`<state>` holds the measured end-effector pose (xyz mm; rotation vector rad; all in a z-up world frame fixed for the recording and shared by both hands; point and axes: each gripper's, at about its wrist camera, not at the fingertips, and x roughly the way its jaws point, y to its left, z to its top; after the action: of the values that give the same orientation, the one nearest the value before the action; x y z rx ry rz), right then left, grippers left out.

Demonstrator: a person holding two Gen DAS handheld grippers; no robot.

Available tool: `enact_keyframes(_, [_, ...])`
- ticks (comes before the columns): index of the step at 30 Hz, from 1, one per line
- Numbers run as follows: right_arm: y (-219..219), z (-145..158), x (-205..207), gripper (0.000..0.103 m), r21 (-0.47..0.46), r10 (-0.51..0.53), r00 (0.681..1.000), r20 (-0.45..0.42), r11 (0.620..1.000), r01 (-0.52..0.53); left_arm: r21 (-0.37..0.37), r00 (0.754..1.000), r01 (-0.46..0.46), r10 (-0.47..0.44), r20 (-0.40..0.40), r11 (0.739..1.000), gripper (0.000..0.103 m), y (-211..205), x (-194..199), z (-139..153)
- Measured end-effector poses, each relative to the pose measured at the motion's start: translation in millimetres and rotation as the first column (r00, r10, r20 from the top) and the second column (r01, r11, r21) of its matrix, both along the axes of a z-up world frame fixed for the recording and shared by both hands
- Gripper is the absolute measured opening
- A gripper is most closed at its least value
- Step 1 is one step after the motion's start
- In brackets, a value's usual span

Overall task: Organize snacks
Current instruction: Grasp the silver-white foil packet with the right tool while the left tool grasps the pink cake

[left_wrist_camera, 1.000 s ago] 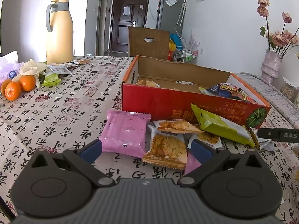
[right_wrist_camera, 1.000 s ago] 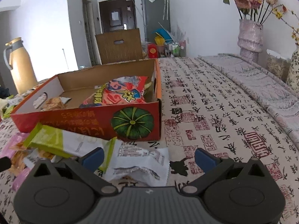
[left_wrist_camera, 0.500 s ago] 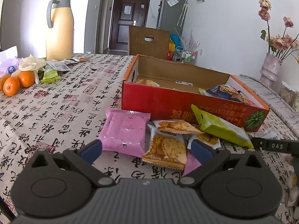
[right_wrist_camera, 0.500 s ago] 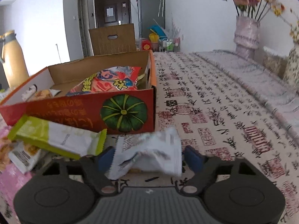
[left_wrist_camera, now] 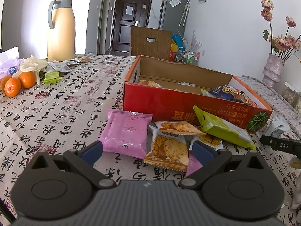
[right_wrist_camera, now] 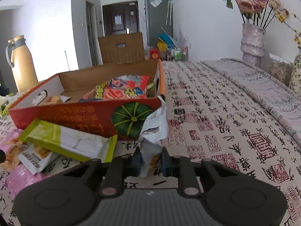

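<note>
Right tool (right_wrist_camera: 149,159): pinching crinkled white foil packet (right_wrist_camera: 153,128) beside red cardboard box (right_wrist_camera: 75,113). Left tool (left_wrist_camera: 147,150): spread above glossy pink pouch (left_wrist_camera: 128,131) on calligraphy-print desk (left_wrist_camera: 62,109).

Desk (left_wrist_camera: 62,109) covered with a cloth printed in black characters and red seals. Landmark: tan thermos jug (left_wrist_camera: 61,28), upright at the far left edge. Three oranges (left_wrist_camera: 17,82) lie in front of the jug, beside a cream glove (left_wrist_camera: 34,65). Well to the right of the jug, a vase (right_wrist_camera: 252,43) holds dried roses (right_wrist_camera: 252,0). Beyond the desk, right of the jug, a dark door (left_wrist_camera: 131,20).
</note>
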<state>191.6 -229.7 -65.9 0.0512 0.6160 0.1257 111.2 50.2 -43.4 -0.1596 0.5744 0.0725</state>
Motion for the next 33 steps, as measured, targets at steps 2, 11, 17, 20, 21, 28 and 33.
enact_keyframes(2, [-0.8, 1.7, -4.3, 0.019, 0.004, -0.004, 1.0, 0.027, 1.0, 0.004, 0.005, 1.0, -0.004, 0.004, -0.005, 1.0, 0.103, 0.4, 0.7, -0.2])
enact_keyframes(11, [-6.5, 4.1, -9.0, 0.019, 0.033, -0.013, 0.998, 0.066, 0.999, 0.01, 0.043, 1.0, -0.003, 0.003, -0.011, 0.999, 0.103, 1.0, 1.2, 13.2])
enact_keyframes(17, [-10.1, 4.7, -10.3, 0.019, 0.052, -0.018, 0.997, 0.08, 0.999, 0.013, 0.101, 0.999, -0.046, 0.046, 0.003, 0.994, 0.103, 11.8, 8.8, 29.7])
enact_keyframes(20, [-10.1, 4.8, -11.0, 0.019, 0.055, -0.017, 0.997, 0.082, 0.998, 0.013, 0.115, 0.997, -0.074, 0.076, -0.013, 0.991, 0.103, 19.5, 18.3, 33.3])
enact_keyframes(21, [-10.1, 4.8, -11.4, 0.019, 0.057, -0.017, 0.996, 0.083, 0.998, 0.012, 0.12, 0.996, -0.085, 0.089, -0.028, 0.989, 0.103, 21.9, 23.0, 33.0])
enact_keyframes(28, [-10.8, 4.6, -13.7, 0.019, 0.066, -0.017, 0.996, 0.092, 0.998, 0.011, 0.126, 0.982, -0.094, 0.113, -0.15, 0.988, 0.103, 29.8, 52.6, 13.6])
enact_keyframes(33, [-11.0, 4.9, -13.8, 0.019, 0.07, -0.014, 0.996, 0.091, 0.997, 0.008, 0.128, 0.979, -0.088, 0.109, -0.175, 0.988, 0.101, 24.8, 58.4, 2.1])
